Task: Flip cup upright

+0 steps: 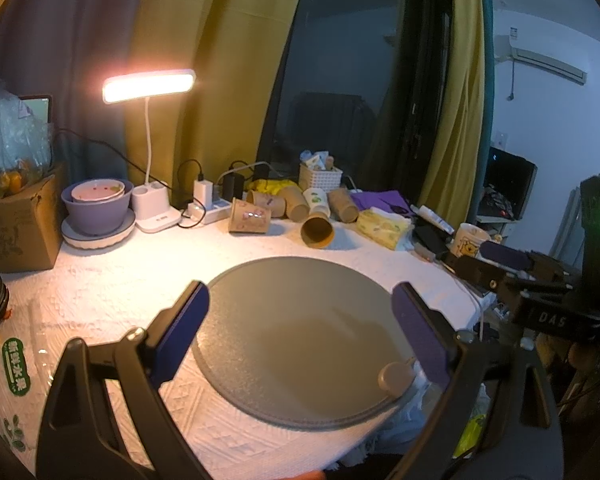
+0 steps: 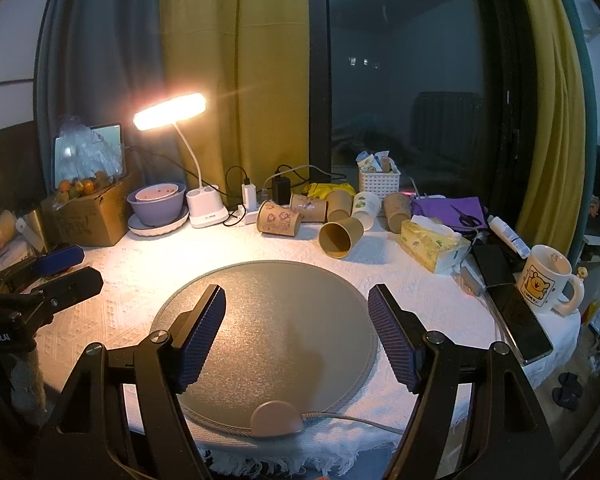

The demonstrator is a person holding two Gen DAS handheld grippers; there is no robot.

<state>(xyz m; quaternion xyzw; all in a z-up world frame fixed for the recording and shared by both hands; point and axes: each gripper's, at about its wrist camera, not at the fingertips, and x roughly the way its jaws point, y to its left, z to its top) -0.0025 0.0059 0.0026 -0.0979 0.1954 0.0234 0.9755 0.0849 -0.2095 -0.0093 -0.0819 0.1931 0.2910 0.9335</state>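
Observation:
Several paper cups lie on their sides at the far edge of the white tablecloth. The nearest is a plain brown cup (image 1: 317, 232) (image 2: 340, 237) with its mouth turned toward me. A printed brown cup (image 1: 249, 216) (image 2: 279, 218) lies left of it, and a white cup with green leaves (image 1: 316, 201) (image 2: 366, 207) lies behind. My left gripper (image 1: 300, 304) is open and empty over the round grey mat (image 1: 296, 276). My right gripper (image 2: 296, 308) is open and empty over the same mat (image 2: 268, 280), well short of the cups.
A lit desk lamp (image 2: 169, 111) stands at the back left beside stacked purple bowls (image 2: 156, 204) and a cardboard box (image 2: 88, 212). A tissue box (image 2: 434, 246), a phone (image 2: 526, 320) and a bear mug (image 2: 546, 282) sit at the right. A white basket (image 2: 379, 180) is behind the cups.

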